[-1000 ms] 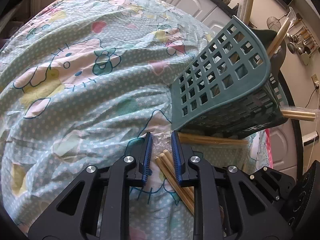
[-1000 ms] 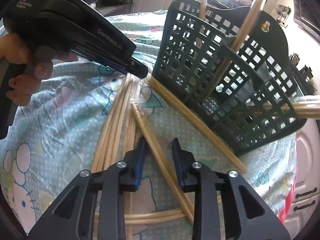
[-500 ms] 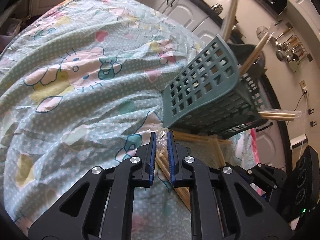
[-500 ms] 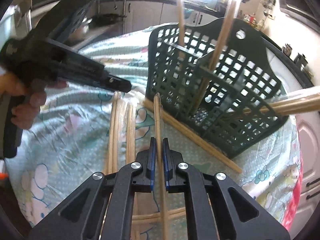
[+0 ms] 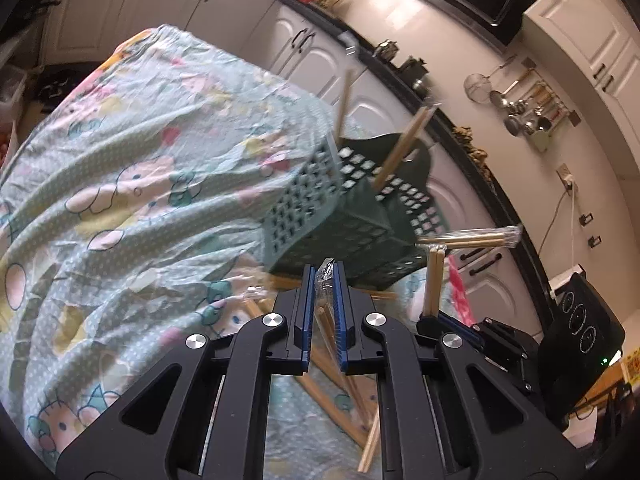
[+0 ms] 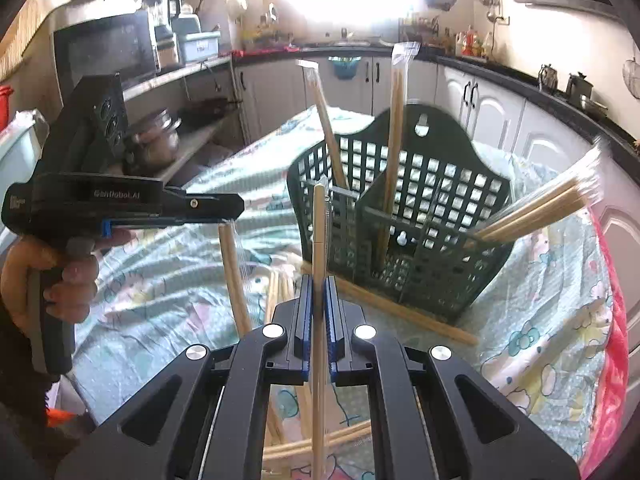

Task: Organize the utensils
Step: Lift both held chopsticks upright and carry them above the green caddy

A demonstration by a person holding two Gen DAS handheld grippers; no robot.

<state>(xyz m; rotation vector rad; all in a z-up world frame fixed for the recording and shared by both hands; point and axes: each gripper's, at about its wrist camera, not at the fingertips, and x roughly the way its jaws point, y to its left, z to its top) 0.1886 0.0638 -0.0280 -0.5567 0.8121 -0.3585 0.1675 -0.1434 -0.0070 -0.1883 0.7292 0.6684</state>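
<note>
The right gripper is clamped on a wrapped pair of chopsticks, in front of the basket. The left gripper is clenched on another wrapped pair, pinching the wrapper near its end. They look light and stiff, their film slippery; a hold nearer the middle seems steadier. More pairs lie on the cloth beside the basket. Inside it several pairs already lean.

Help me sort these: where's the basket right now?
The basket stands on the tablecloth ahead of the right tongs, chopsticks poking out; in the left wrist view it sits upper right of the left tongs.
</note>
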